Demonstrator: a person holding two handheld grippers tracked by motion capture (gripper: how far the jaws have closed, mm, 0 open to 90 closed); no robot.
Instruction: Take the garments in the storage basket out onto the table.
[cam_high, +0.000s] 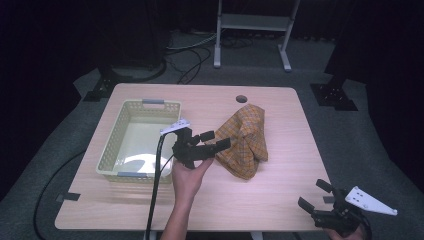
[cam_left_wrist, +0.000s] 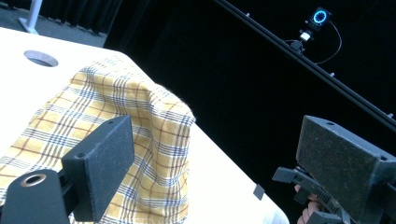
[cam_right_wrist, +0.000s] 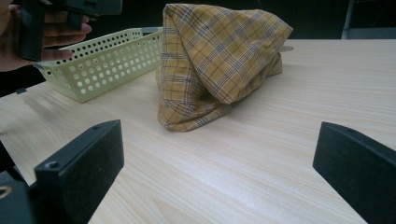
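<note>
At the near right table edge, our right gripper (cam_high: 320, 199) rests with jaws wide apart, holding nothing. Farther in, our left gripper (cam_high: 216, 140) hovers with jaws spread and empty just left of the yellow plaid cloth (cam_high: 245, 140). We judge the work barely begun: the cloth lies bunched at table centre, ungrasped, and the basket (cam_high: 116, 145) at far left holds nothing.

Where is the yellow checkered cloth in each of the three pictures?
High view: the yellow checkered cloth lies right of centre on the table, beside the left gripper.
Left gripper view: it covers the lower left, behind one jaw.
Right gripper view: top centre, heaped up.
Shared landmark: the round hole in the table behind the cloth.
</note>
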